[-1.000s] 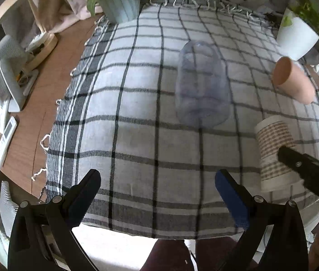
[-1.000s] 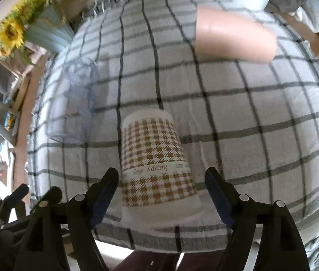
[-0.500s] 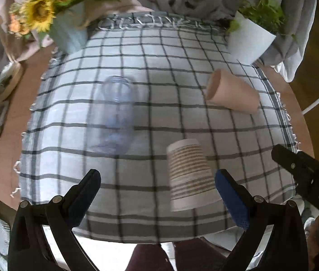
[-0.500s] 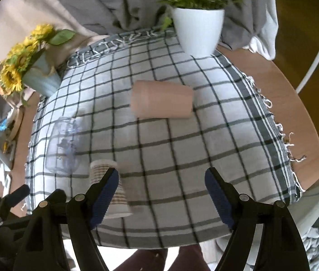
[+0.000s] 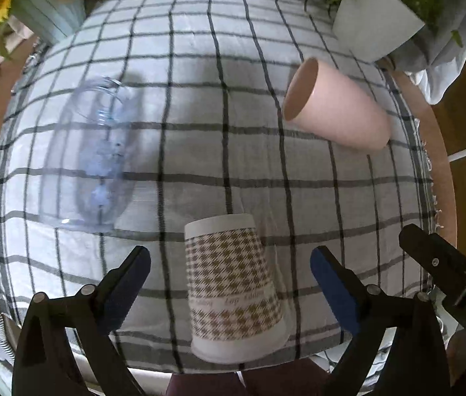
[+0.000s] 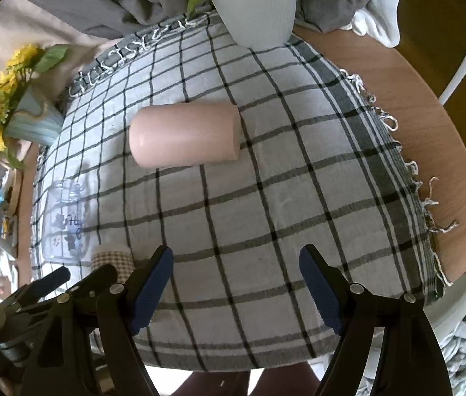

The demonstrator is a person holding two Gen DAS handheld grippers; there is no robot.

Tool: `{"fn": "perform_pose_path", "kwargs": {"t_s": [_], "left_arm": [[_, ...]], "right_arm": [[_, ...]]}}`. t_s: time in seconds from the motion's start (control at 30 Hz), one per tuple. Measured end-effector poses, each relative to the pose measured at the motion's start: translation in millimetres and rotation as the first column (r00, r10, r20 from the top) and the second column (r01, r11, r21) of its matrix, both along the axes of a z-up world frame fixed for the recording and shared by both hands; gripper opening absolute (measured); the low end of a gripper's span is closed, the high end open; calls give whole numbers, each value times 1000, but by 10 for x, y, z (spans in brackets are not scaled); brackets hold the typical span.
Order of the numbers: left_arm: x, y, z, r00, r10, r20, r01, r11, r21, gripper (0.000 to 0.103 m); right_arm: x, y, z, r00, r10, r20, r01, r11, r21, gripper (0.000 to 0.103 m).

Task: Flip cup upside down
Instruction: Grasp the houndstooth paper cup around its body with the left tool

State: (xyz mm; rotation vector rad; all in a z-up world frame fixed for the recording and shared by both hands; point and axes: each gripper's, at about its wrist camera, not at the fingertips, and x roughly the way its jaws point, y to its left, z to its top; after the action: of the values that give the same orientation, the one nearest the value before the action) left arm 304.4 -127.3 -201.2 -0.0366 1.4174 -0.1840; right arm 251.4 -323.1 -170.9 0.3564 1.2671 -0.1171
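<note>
A brown houndstooth paper cup (image 5: 234, 283) stands upside down on the checked cloth (image 5: 199, 105), between the open jaws of my left gripper (image 5: 229, 275), untouched. A pink cup (image 5: 335, 112) lies on its side at the right, mouth toward the left. A clear plastic cup (image 5: 97, 158) lies on its side at the left. In the right wrist view my right gripper (image 6: 236, 277) is open and empty over the cloth's front part, the pink cup (image 6: 185, 135) lies ahead of it, and the paper cup (image 6: 114, 259) and clear cup (image 6: 66, 221) sit at the left.
A white plant pot (image 6: 254, 3) stands at the back right of the cloth. A pale blue vase of sunflowers (image 6: 18, 112) stands at the back left. The wooden round table's edge (image 6: 437, 132) shows at the right. The left gripper's body (image 6: 51, 297) is at the lower left.
The right gripper has let the paper cup stand and drawn back to the right. The left gripper has swung right and closer, so the paper cup is now between its jaws.
</note>
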Motion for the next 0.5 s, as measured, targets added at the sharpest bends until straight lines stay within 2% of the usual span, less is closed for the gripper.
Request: {"fn": "perform_pose_path", "kwargs": {"t_s": [0.2, 0.4, 0.47, 0.5], "left_arm": [[125, -2, -209, 996, 37, -80, -37, 999, 1, 89], [193, -26, -428, 985, 47, -166, -47, 999, 3, 70], [190, -32, -490, 980, 58, -190, -59, 998, 1, 57], [203, -37, -500, 980, 60, -190, -61, 998, 3, 56]], "right_arm": [[124, -68, -144, 1000, 5, -29, -4, 999, 34, 79], [181, -139, -263, 998, -19, -59, 23, 997, 71, 79], [191, -151, -285, 998, -24, -64, 28, 997, 72, 79], [194, -154, -293, 998, -24, -65, 29, 997, 73, 79]]}}
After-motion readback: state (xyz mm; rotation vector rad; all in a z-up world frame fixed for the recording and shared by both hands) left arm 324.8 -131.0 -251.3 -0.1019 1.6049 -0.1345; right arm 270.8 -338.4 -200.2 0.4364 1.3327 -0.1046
